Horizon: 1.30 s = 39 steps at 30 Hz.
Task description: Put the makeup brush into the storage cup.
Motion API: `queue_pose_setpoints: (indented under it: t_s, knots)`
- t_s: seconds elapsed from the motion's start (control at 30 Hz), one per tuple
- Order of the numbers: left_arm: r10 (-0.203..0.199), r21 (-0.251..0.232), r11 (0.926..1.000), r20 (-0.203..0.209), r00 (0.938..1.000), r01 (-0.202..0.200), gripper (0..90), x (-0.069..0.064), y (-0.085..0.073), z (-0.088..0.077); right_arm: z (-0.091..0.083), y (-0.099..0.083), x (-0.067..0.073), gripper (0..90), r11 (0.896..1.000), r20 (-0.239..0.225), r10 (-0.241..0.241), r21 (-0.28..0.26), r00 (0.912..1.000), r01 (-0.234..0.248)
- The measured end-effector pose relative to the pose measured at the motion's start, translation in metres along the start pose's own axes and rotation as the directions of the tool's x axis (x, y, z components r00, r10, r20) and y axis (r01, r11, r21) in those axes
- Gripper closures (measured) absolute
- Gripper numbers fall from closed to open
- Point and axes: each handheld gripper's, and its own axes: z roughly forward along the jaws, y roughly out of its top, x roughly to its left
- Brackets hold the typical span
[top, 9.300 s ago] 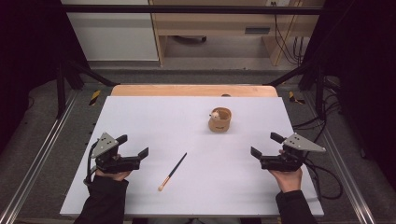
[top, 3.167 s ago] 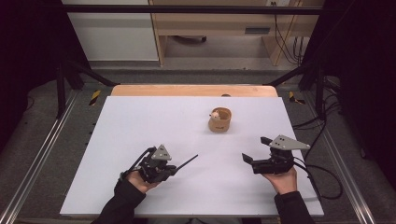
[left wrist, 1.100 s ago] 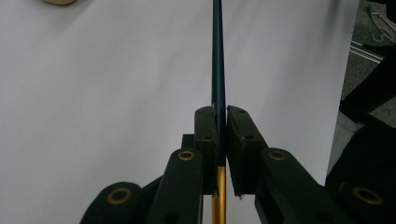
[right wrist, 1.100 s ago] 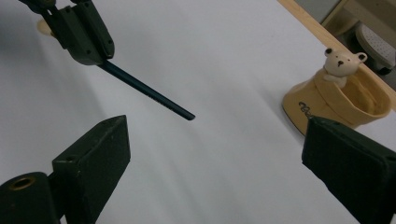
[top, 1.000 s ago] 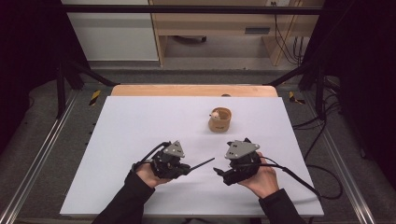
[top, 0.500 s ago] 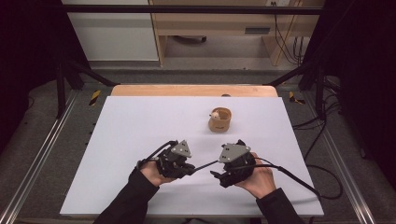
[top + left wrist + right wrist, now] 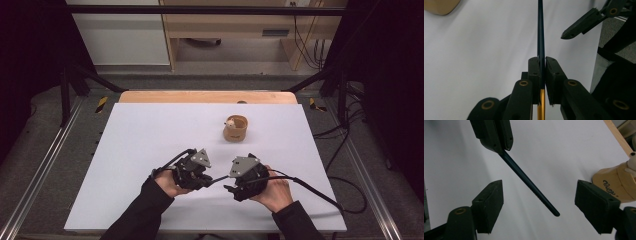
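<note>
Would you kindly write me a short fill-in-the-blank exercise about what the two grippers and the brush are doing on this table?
1. The left gripper is shut on the thin dark ____.
2. The handle of the paintbrush points into the gap between the ____ gripper's jaws.
3. The right gripper has its jaws ____, not touching the handle.
4. The tan cup stands on the ____ table.

Missing words: paintbrush; right; open; white
</note>
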Motion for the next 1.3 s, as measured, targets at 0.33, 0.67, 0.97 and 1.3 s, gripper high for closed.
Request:
queue_pose_setpoints:
  t_s: [0.33, 0.67, 0.97, 1.3]
  knots:
    - [0.015, 0.028, 0.9995, 0.009, 0.9998, -0.015, 82.9, -0.002, 0.007, 0.004, 0.004, 0.000, 0.002, 34.4, 0.999, -0.033, -0.030, 0.023, 0.9990, 0.031]
    - [0.019, 0.013, 0.9997, 0.023, 0.9996, -0.019, 82.9, -0.007, 0.010, 0.007, 0.010, 0.004, 0.007, 46.8, 0.995, -0.063, -0.079, 0.060, 0.9948, 0.083]
    - [0.037, 0.023, 0.9990, 0.028, 0.9989, -0.038, 82.9, -0.010, 0.012, 0.007, 0.012, 0.004, 0.008, 58.3, 0.992, -0.073, -0.104, 0.070, 0.9919, 0.109]
    - [0.046, 0.027, 0.9985, 0.027, 0.9986, -0.047, 82.9, -0.011, 0.013, 0.007, 0.013, 0.003, 0.008, 68.4, 0.991, -0.104, -0.111, 0.065, 0.9884, 0.118]
